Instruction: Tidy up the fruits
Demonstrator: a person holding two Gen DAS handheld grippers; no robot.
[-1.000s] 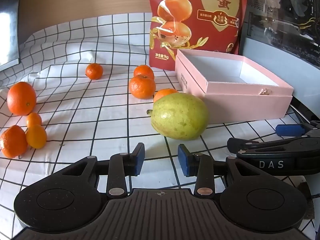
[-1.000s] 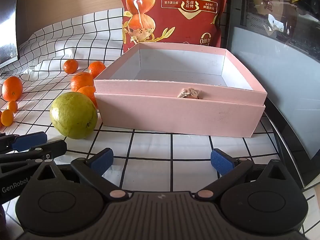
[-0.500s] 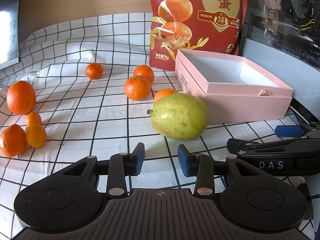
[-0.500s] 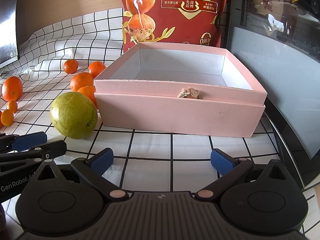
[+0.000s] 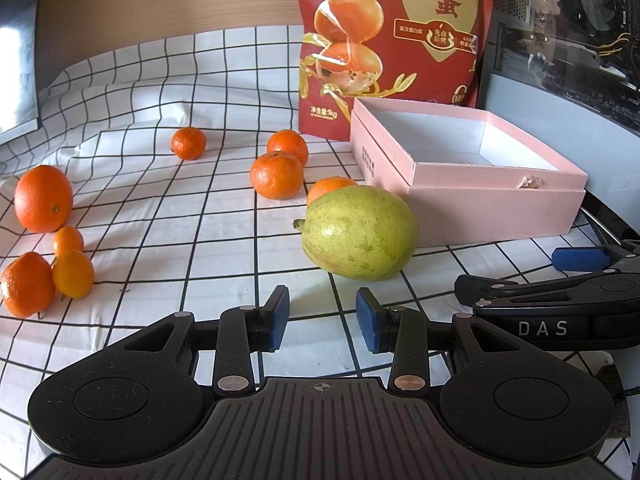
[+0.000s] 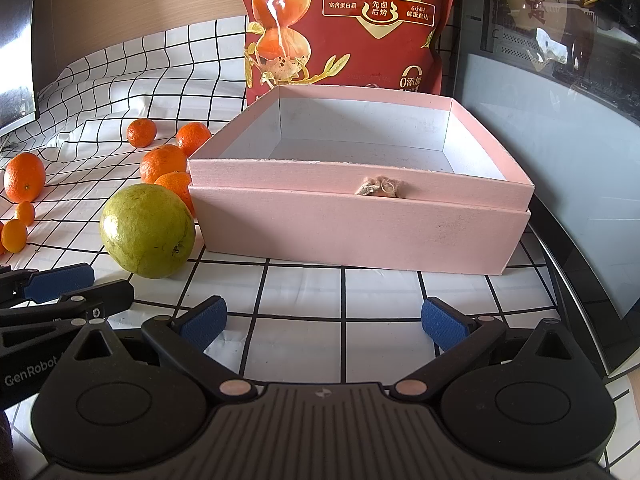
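Note:
A large green fruit (image 5: 358,232) lies on the checked cloth, just left of an empty pink box (image 5: 496,208). My left gripper (image 5: 322,312) sits a little in front of this fruit, open by a narrow gap with nothing between its pads. Several mandarins (image 5: 276,176) lie behind the fruit, one partly hidden by it. At the far left are a big orange (image 5: 43,199) and two kumquats (image 5: 73,274). My right gripper (image 6: 324,320) stands wide open and empty in front of the pink box (image 6: 360,232), with the green fruit (image 6: 148,230) to its left.
A tall red snack bag (image 5: 392,40) stands behind the box. A dark glass panel (image 6: 560,160) walls off the right side. The cloth (image 5: 180,220) curves up a wooden wall at the back. Bare cloth lies between the left fruit group and the green fruit.
One mandarin behind the green fruit has rolled slightly to the left. Both grippers have kept still.

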